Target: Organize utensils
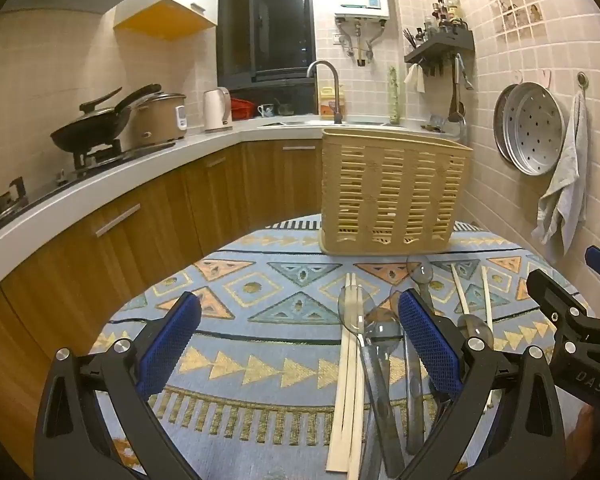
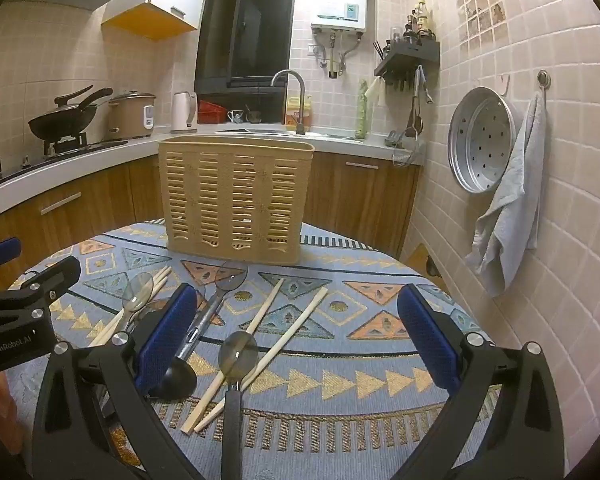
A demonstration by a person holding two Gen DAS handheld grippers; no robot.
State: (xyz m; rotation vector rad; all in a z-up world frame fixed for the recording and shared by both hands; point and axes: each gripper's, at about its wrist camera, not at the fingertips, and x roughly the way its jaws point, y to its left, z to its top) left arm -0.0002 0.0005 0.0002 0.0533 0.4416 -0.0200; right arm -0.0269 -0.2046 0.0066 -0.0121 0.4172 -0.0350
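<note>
Pink-tiled kitchen walls, a dark window, and wooden cabinets under a white counter.

Left claw spread wide with nothing between its blue pads, tilted slightly downward, right claw likewise wide open and empty, angled slightly down, the two side by side, each visible at the edge of the other's view
</note>
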